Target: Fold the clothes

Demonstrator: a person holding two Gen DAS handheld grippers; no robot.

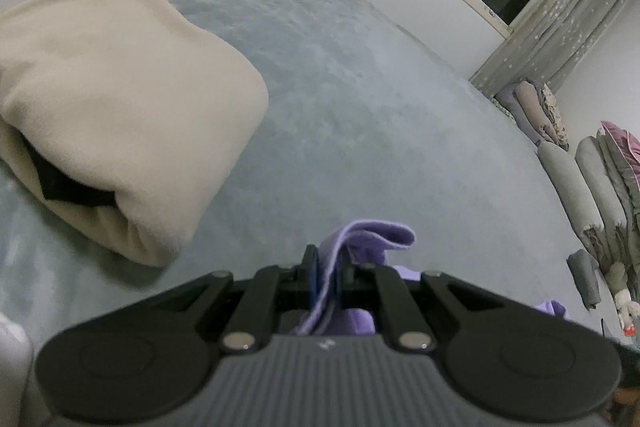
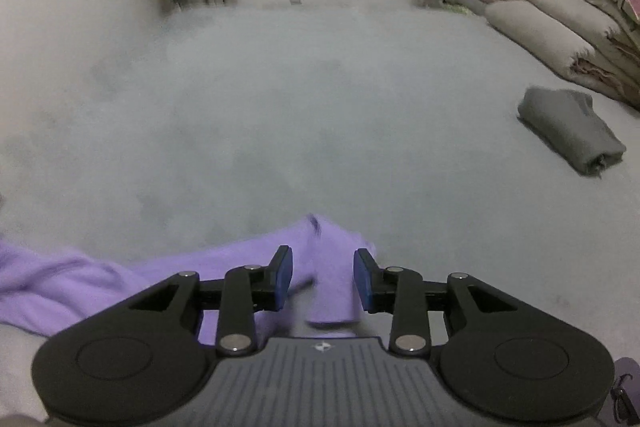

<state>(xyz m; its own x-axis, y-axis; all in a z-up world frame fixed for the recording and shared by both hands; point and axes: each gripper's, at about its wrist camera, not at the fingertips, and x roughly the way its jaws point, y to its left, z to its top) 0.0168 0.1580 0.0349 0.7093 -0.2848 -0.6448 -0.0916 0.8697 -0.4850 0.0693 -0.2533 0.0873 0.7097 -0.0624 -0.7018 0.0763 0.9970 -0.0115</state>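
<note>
— Purple fleece: which way does the purple garment [image 2: 60, 283] run?

— Lengthways across the grey bedspread [image 2: 280, 87], from the far left to a blurred end between the right gripper [image 2: 322, 277] pads.

— Is it gripped there?

— No; those jaws stand well apart, cloth loose between them.

— And the left gripper [image 1: 328, 269]?

— Pinched tight on a purple fold [image 1: 360, 239] that sticks up past its tips, beside a folded cream blanket [image 1: 120, 99].

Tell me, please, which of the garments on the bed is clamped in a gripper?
The purple garment: the left gripper pinches its edge. The cream one and grey one lie folded, untouched.
</note>
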